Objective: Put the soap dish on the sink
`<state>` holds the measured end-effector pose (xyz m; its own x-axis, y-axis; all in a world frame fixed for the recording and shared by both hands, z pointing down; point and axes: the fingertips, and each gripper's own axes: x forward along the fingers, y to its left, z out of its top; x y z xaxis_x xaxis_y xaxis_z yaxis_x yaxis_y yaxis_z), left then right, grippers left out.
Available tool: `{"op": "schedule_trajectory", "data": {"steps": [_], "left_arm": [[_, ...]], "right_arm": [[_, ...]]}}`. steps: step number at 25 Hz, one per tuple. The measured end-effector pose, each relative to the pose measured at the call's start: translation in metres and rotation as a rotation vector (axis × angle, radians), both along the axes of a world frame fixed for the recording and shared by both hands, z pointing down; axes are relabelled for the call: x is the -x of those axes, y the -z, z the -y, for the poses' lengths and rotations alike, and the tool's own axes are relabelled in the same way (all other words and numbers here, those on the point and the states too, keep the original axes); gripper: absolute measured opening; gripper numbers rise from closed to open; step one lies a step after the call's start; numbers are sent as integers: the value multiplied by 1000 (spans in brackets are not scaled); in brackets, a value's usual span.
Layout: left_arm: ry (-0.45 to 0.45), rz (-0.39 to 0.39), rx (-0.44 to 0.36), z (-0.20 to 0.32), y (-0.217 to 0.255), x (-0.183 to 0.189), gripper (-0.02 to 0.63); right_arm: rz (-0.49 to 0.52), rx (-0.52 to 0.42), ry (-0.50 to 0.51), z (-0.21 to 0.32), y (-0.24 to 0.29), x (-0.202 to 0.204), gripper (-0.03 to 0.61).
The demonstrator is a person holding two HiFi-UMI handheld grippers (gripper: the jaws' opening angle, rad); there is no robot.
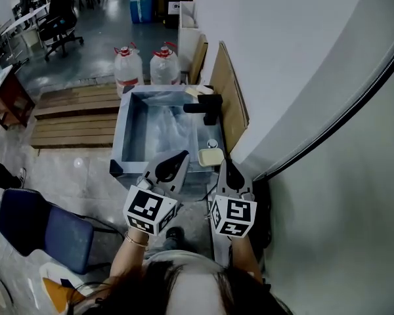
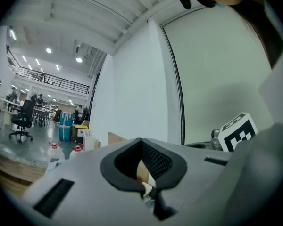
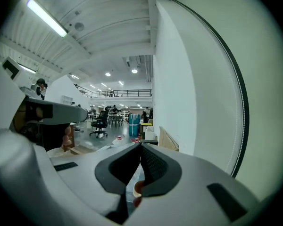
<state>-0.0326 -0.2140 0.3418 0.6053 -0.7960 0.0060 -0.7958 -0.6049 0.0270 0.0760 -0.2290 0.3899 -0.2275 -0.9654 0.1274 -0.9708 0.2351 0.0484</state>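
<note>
Head view: sink [image 1: 127,131] is a metal basin set against the wall [image 1: 295,64], with a black faucet [image 1: 204,107] on its right rim. Soap dish [image 1: 210,157], cream, already sits on the sink's rim at the front right corner, flat.

Left gripper [image 1: 181,155] hangs over the sink's front edge, tip just left of the dish and apart from it. Right gripper [image 1: 226,166] has its tip just beside the dish's right front corner; can't tell whether it touches. Neither holds the dish.

Left gripper view: left gripper [image 2: 141,140] has jaws pressed together at the tips, nothing pinched. Only background shows through the hollow behind the tips. The right gripper's marker cube [image 2: 237,131] shows off to the right.

Right gripper view: right gripper [image 3: 140,145] also has jaws together at the tips, nothing between them. It points along the wall [image 3: 198,79] toward the open hall.

Surroundings, head view:
- Two clear jugs [image 1: 128,69] with red caps stand on the floor just behind the sink.
- A wooden pallet [image 1: 79,113] lies left of the sink.
- A brown board [image 1: 230,94] leans on the wall, right of the faucet.
- A blue chair [image 1: 43,228] is at lower left, near the person's left arm.
- A black office chair [image 1: 59,18] is far back at upper left.
</note>
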Motion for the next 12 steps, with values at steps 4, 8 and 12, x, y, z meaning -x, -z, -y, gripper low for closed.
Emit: {"op": "schedule_trajectory", "data": {"steps": [4, 8, 12], "left_arm": [[15, 7, -14, -16, 4, -3, 8], [27, 5, -18, -34, 9, -6, 8], [35, 9, -21, -50, 8, -8, 8]], "right_arm": [[6, -20, 19, -15, 7, -2, 26], [5, -38, 38, -33, 16, -2, 26], [4, -49, 47, -52, 22, -3, 26]]}}
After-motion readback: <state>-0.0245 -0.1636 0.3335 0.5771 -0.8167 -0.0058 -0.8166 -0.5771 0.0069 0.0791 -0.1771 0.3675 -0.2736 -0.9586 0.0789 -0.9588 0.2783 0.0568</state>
